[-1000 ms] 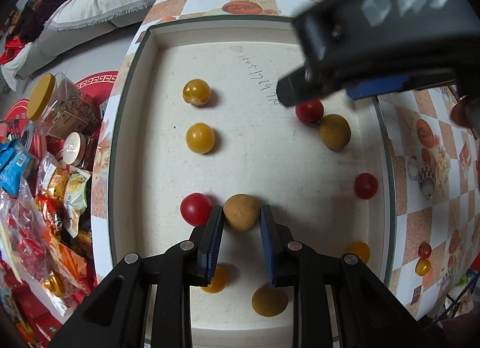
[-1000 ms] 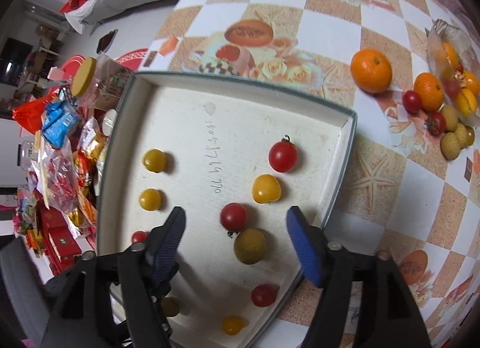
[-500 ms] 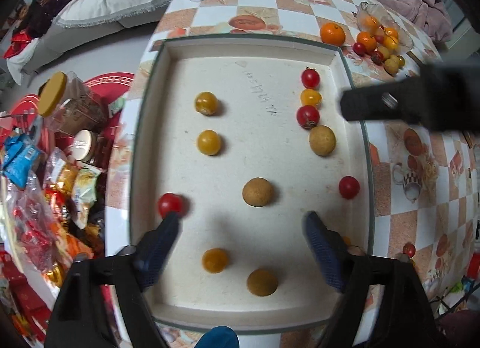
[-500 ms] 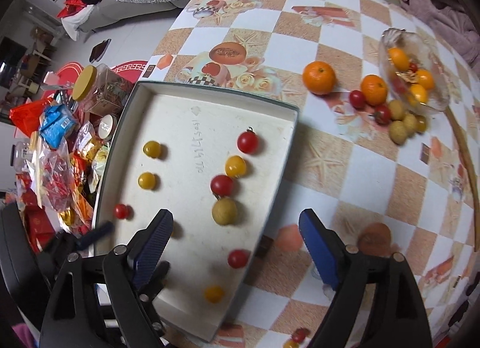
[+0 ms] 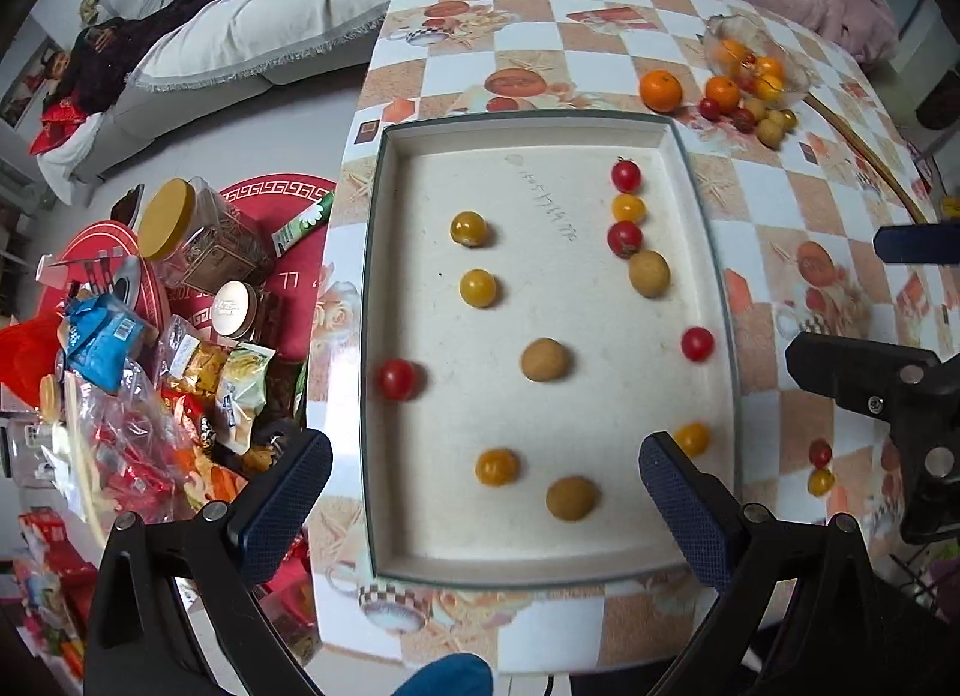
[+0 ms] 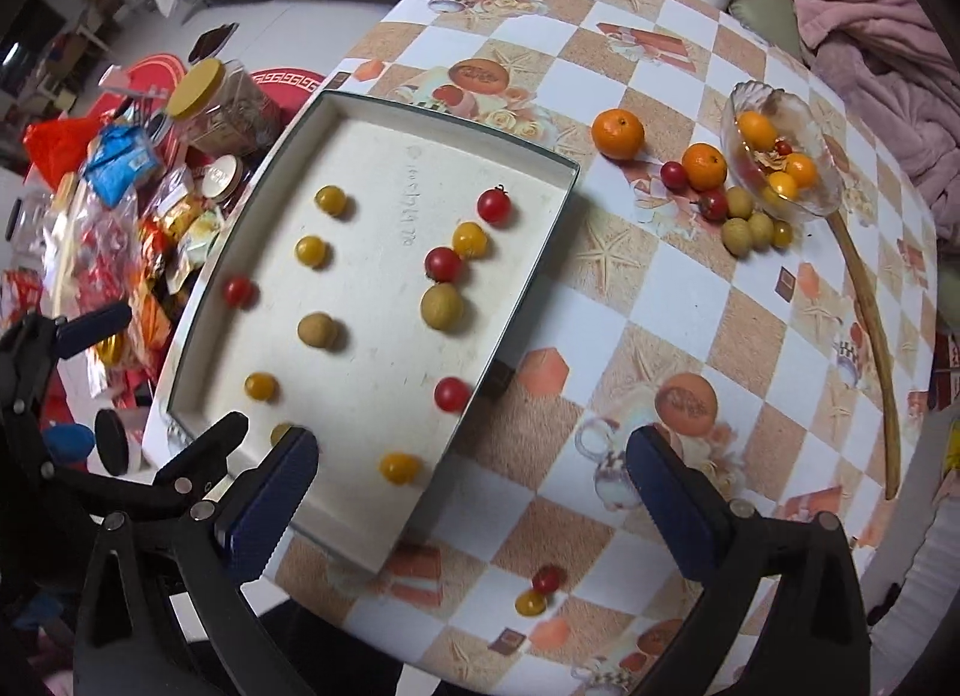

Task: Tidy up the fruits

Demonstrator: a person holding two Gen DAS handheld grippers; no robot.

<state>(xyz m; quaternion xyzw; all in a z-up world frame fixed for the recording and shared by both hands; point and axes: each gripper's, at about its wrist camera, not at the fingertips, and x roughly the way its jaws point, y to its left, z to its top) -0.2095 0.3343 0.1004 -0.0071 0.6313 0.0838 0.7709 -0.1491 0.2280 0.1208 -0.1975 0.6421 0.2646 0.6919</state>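
While both my left gripper (image 5: 483, 492) and right gripper (image 6: 471, 495) hang wide apart holding nothing, the fruits sit scattered across the tray (image 5: 540, 567), one red tomato (image 5: 396, 378) against its left edge.

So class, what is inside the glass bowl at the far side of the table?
The glass bowl holds orange and yellow fruits, a small red one and some pale scraps. Whatever lies beneath that pile cannot be seen.
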